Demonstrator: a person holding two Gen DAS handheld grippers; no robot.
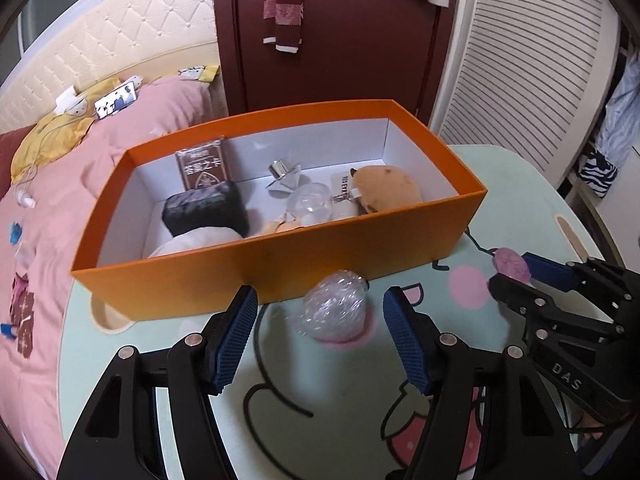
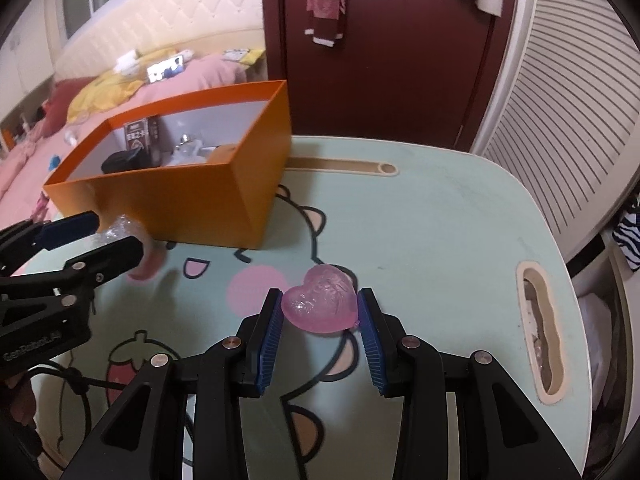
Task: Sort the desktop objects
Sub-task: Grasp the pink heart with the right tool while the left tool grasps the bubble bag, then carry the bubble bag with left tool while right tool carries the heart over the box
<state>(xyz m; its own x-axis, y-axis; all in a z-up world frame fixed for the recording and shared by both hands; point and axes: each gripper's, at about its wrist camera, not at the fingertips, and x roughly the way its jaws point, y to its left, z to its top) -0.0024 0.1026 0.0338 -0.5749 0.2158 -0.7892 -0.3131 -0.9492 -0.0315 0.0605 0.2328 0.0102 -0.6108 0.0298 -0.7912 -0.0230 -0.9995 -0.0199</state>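
An orange box (image 1: 360, 256) stands on the mint cartoon table (image 1: 280, 384), holding a dark pouch, a brown card pack, a tan plush and clear items. My left gripper (image 1: 320, 320) is open around a clear crinkly ball (image 1: 334, 310) that sits on the table in front of the box. My right gripper (image 2: 320, 312) has its blue pads touching both sides of a pink translucent heart (image 2: 320, 304) on the table; it also shows in the left wrist view (image 1: 512, 266). The box shows in the right wrist view (image 2: 192, 200), as does the left gripper (image 2: 112, 236).
A bed with pink bedding (image 1: 80, 184), a phone and small items lies left of the table. A dark red door (image 1: 340, 40) and a white louvred door (image 1: 520, 80) stand behind. The table has slot cutouts (image 2: 540, 332) near its right edge.
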